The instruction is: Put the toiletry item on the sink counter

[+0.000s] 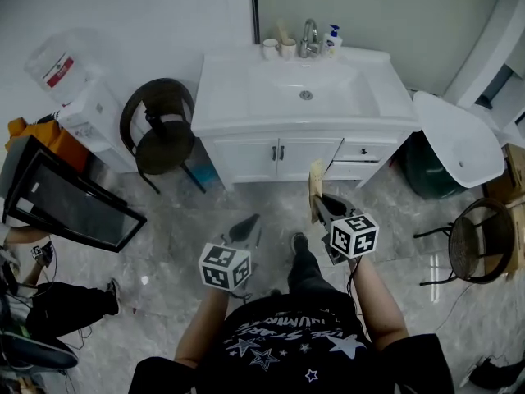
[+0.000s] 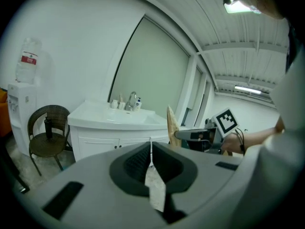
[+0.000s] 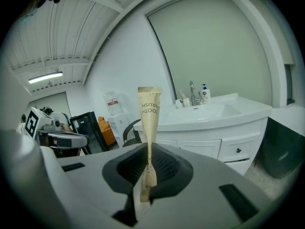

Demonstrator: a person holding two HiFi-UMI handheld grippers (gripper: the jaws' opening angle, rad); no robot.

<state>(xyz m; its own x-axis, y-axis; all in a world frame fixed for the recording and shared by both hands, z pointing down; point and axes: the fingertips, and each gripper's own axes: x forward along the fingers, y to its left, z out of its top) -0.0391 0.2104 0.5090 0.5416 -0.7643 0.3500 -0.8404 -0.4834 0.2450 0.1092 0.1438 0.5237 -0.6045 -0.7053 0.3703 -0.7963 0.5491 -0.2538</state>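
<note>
A beige paper toothbrush packet (image 1: pixel 315 189) stands up from my right gripper (image 1: pixel 318 202), which is shut on its lower end. In the right gripper view the packet (image 3: pixel 149 113) rises between the closed jaws of my right gripper (image 3: pixel 149 151), printed end up. I hold it over the floor, a short way in front of the white sink counter (image 1: pixel 230 89) and its cabinet. My left gripper (image 1: pixel 246 228) hangs lower left of it, shut and empty. In the left gripper view, beyond the left gripper (image 2: pixel 150 149), the packet (image 2: pixel 171 125) and the right gripper (image 2: pixel 190 135) show at the right.
A faucet (image 1: pixel 309 38), two cups (image 1: pixel 279 48) and a pump bottle (image 1: pixel 332 39) stand at the counter's back edge. A dark wicker chair (image 1: pixel 160 125) and a water dispenser (image 1: pixel 78 89) stand left. A white tub (image 1: pixel 459 138), a green bin (image 1: pixel 431 167) and another chair (image 1: pixel 476 240) stand right.
</note>
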